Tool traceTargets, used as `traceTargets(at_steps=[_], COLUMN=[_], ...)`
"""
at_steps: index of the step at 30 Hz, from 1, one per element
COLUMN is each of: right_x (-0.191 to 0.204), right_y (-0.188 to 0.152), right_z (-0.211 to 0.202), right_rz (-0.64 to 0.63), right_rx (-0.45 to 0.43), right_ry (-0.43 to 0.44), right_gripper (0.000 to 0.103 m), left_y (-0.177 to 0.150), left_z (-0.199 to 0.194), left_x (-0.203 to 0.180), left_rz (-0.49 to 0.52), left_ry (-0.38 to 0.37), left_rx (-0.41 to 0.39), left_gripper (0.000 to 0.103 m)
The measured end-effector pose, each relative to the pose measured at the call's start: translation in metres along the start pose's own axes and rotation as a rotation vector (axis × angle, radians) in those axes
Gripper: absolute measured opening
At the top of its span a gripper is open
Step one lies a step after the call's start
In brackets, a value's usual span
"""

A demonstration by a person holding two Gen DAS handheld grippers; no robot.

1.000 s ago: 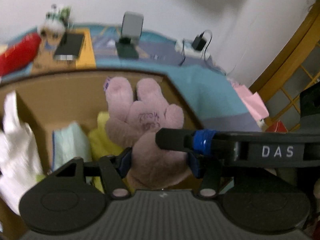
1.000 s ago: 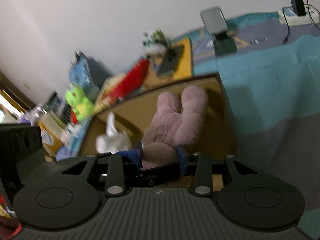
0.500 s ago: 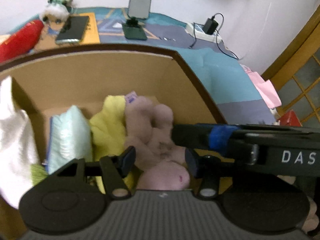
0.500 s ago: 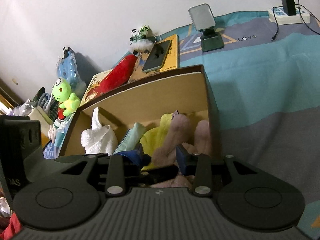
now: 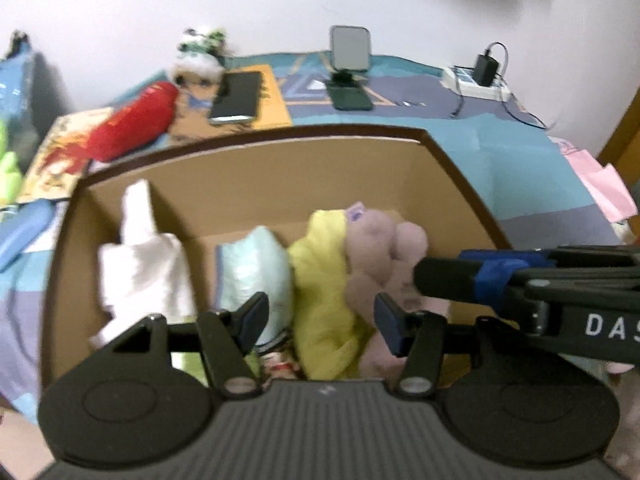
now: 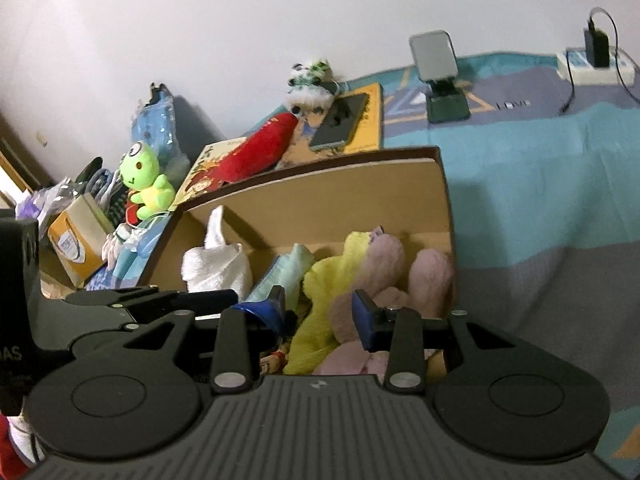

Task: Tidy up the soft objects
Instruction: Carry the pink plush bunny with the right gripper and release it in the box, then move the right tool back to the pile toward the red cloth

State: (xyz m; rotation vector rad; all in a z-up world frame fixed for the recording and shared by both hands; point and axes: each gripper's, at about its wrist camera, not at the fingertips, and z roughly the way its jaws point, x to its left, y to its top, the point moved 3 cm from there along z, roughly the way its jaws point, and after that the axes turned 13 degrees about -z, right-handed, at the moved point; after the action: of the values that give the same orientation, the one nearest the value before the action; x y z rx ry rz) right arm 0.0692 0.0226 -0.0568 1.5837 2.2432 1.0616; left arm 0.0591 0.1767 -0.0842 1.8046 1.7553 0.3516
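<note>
1. Bed w/ teal-grey blanket [image 6: 520, 184], white wall behind; cardboard box [image 5: 280, 172] sits on it.
2. Pink plush [image 5: 384, 252] lies in box's right end, beside yellow plush [image 5: 320, 288].
3. Looks light, squashy; grab by body, not limbs.
4. Left claw [image 5: 320, 320] opening, nothing pinched; right claw [image 6: 318, 318] open, empty.

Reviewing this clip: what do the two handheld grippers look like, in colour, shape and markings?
Both the left gripper and the right gripper are matte black, with ribbed grey bodies, round side discs, silver pivot screws and blue pads on the jaws. White letters "DAS" mark the right one's side.
</note>
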Motion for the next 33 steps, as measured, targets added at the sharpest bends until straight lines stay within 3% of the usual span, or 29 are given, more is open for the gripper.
traceTargets(at_steps=[5, 17, 22, 33], right_x=[0.012, 0.032, 0.031, 0.031], right_y=[0.001, -0.009, -0.019, -0.036], right_z=[-0.009, -0.039, -0.050, -0.060], right_rz=[-0.039, -0.085, -0.052, -0.119], right_rx=[-0.011, -0.076, -0.083, -0.008], right_ry=[-0.024, 0.041, 0.071, 0.122], right_gripper=[0.021, 0.021, 0.021, 0.021], left_y=[-0.004, -0.023, -0.034, -0.060], left_z=[-0.021, -0.067, -0.076, -0.079], left_x=[0.004, 0.007, 0.002, -0.011], left_rz=[-0.008, -0.051, -0.078, -0.112], left_ry=[0.083, 0.248, 0.273, 0.331], left_rx=[-0.040, -0.108, -0.104, -0.081], left_gripper=[0.058, 0.064, 0.064, 0.064])
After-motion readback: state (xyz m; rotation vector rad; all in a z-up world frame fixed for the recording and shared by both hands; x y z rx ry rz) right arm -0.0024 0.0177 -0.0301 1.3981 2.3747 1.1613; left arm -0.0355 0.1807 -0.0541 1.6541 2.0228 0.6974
